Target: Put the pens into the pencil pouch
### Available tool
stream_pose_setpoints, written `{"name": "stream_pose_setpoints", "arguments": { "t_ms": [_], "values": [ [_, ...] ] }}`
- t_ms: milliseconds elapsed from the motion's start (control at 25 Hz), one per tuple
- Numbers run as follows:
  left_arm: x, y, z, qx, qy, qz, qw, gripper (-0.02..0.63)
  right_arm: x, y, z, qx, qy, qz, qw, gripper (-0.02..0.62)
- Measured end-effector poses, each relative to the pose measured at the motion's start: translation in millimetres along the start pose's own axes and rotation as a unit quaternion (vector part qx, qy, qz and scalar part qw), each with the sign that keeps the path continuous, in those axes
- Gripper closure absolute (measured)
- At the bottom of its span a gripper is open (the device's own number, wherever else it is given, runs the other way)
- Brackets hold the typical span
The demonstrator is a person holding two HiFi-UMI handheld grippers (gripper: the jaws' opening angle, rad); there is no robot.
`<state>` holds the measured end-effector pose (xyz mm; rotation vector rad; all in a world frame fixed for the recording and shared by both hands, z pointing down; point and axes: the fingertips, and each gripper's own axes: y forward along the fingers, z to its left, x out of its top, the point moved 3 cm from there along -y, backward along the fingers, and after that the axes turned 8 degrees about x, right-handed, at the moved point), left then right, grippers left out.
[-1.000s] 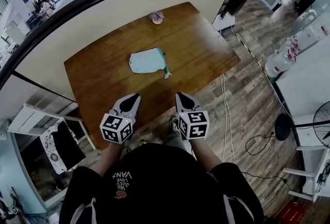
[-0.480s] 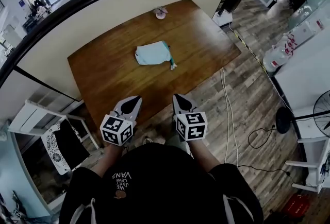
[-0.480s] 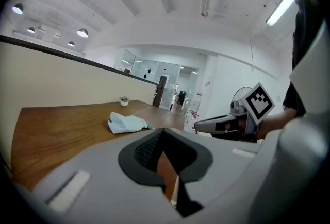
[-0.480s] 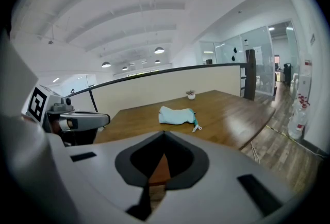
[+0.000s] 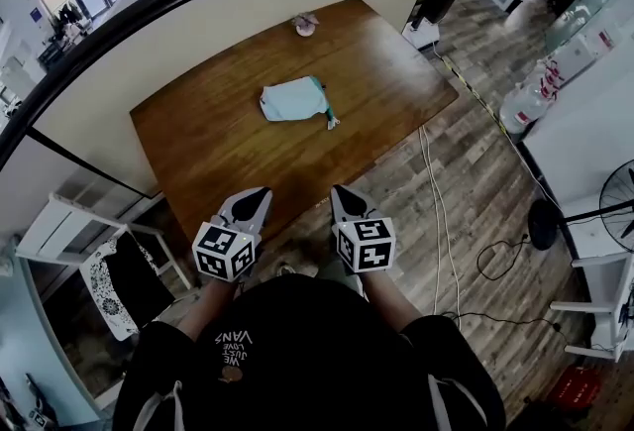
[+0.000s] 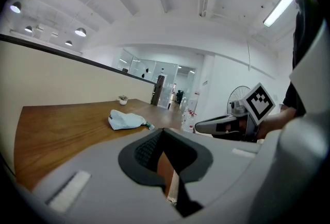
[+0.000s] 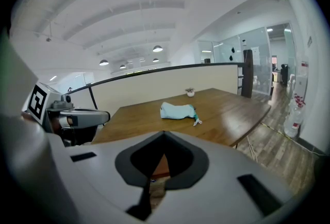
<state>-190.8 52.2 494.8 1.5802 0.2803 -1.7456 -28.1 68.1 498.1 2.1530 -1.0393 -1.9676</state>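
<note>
Lumpy light-blue pencil pouch (image 5: 294, 101) with a teal zipper end lies mid tabletop (image 5: 386, 72), while the left gripper (image 5: 260, 193) and right gripper (image 5: 340, 191) sit side by side at the near edge, aimed at it, jaws closed and empty.

I'm working in an open-plan office: a wooden surface (image 5: 218, 152) backed by a cream partition screen (image 5: 248, 13), glass-walled rooms (image 7: 232, 48) beyond, big water bottles (image 5: 520, 107) and a pedestal fan (image 5: 616, 211) on plank flooring (image 5: 475, 171), trailing cables (image 5: 436, 211), round ceiling lamps (image 7: 158, 49).
</note>
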Motion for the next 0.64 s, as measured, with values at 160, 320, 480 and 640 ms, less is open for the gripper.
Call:
{"name": "stream_pose_setpoints", "arguments": {
  "t_ms": [160, 320, 480, 640],
  "values": [
    [0.8, -1.3, -1.3, 0.0, 0.0, -0.001, 1.0, 0.595, 0.0, -1.9, 0.3, -0.001, -0.001, 0.002, 1.0, 0.583],
    [-0.3, -0.4, -1.6, 0.0, -0.003, 0.0, 1.0, 0.595, 0.6, -2.0, 0.0, 0.0, -0.003, 0.002, 1.0, 0.583],
    [-3.3, 0.0, -0.1, 0.001, -0.004, 0.004, 1.0, 0.595, 1.0, -0.8, 0.2, 0.002, -0.004, 0.003, 1.0, 0.583],
    [-2.3, 1.8, -1.5, 0.002, -0.003, 0.004, 1.0, 0.595, 1.8, -1.3, -1.6, 0.005, -0.003, 0.002, 1.0, 0.583]
  ]
}}
